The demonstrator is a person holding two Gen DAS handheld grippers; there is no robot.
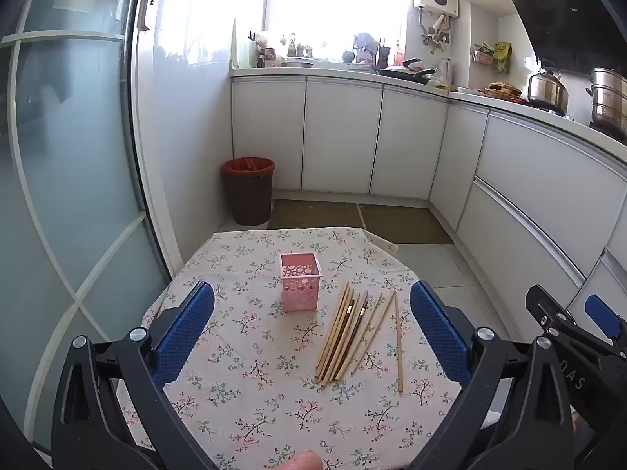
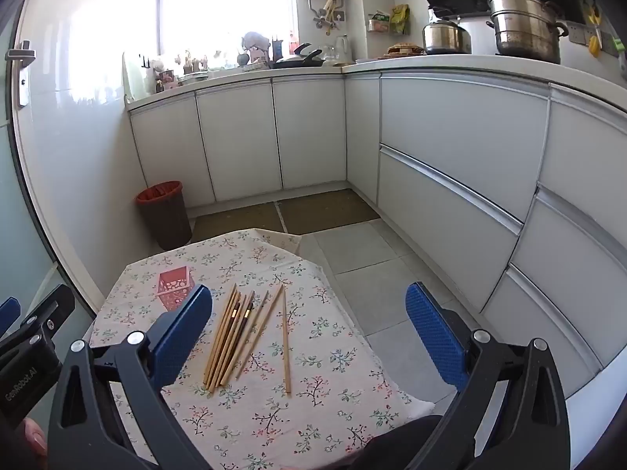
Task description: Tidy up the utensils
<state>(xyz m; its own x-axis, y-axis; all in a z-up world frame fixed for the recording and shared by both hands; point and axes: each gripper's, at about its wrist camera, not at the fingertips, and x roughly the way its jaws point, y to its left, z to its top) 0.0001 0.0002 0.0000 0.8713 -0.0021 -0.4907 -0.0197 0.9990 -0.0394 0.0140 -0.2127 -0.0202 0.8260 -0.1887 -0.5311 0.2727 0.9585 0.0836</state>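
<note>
Pink plastic holder (image 1: 300, 286) stands upright on the floral tabletop (image 1: 250, 391); in the right wrist view a blue finger (image 2: 181, 333) hides its lower corner. Chopsticks (image 1: 348, 337) lie loose at its 4 o'clock, one apart. Left hand-held gripper (image 1: 313, 337) and right hand-held gripper (image 2: 309, 337) gape wide, holding nothing. Windowsill clutter is washed out by glare.

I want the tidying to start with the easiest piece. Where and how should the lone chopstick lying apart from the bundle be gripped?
Grip the lone chopstick near its middle, coming from above with the right gripper, jaws across its width. It lies flat on the floral tablecloth, clear of the chopstick bundle, so both sides look free.
</note>
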